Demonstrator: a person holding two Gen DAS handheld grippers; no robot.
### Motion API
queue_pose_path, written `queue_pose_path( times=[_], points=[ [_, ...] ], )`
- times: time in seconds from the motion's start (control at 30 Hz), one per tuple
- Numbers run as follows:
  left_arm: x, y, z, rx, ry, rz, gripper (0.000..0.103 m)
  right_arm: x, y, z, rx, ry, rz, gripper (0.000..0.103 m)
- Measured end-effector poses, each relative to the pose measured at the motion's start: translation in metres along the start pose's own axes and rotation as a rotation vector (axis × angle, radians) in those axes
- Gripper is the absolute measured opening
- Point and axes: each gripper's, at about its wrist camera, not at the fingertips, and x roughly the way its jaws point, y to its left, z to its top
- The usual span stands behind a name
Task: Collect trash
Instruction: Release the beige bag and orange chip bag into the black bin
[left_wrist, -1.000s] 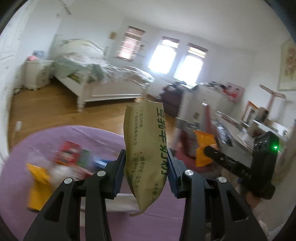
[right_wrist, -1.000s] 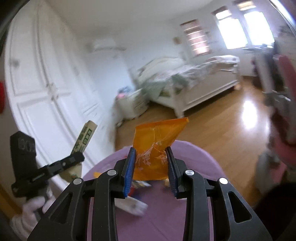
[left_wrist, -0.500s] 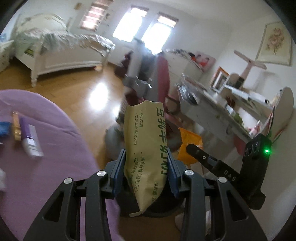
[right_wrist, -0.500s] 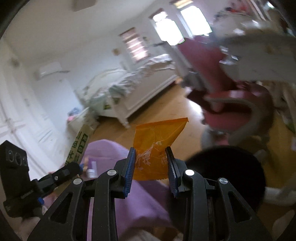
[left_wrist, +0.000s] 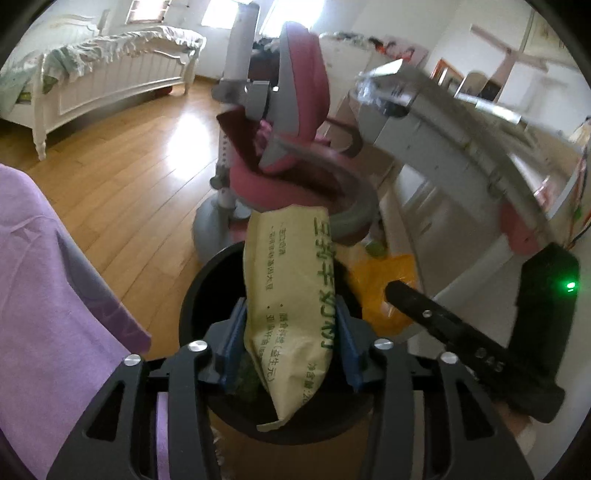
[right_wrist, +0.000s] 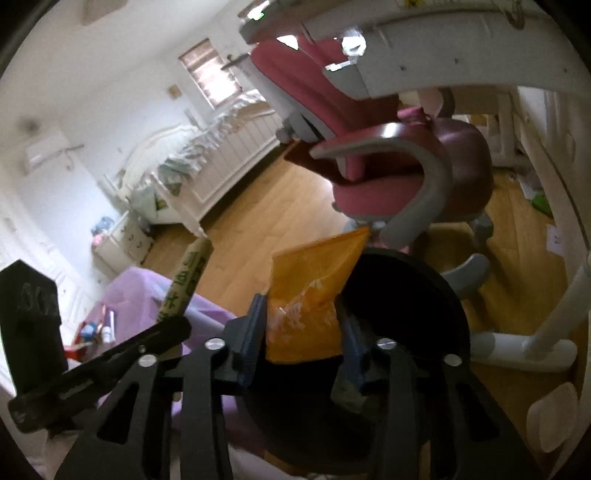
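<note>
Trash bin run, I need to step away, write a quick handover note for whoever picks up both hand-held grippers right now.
Left hand-held gripper: jaws opening, the tan wrapper between them, hanging over the black bin.
Right hand-held gripper: jaws opening, the orange wrapper between them, also above the bin's mouth.
Neither wrapper has dropped in yet; the bin already holds some dark rubbish.
Left to do: let both wrappers fall, then go back to the purple table, where a few small items wait, too blurred to identify.
</note>
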Motion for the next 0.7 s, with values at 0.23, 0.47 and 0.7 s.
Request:
queue_pose_path(
  times=[0.23,0.47,0.7],
  points=[
    [-0.016,-0.007,0.002,0.028,-0.053,0.014,0.085,-0.01,0.006,-0.002,0.007,-0.036,-0.032,0.08],
    [-0.077,0.012,0.006,-0.003,-0.162,0.018,0.086,-0.007,0.049,-0.006,-0.031,-0.021,0.023,0.08],
    [-0.183,0.099,0.002,-0.125,-0.318,0.166,0.086,0.012,0.142,-0.018,-0.199,0.038,0.15,0.08]
  ],
)
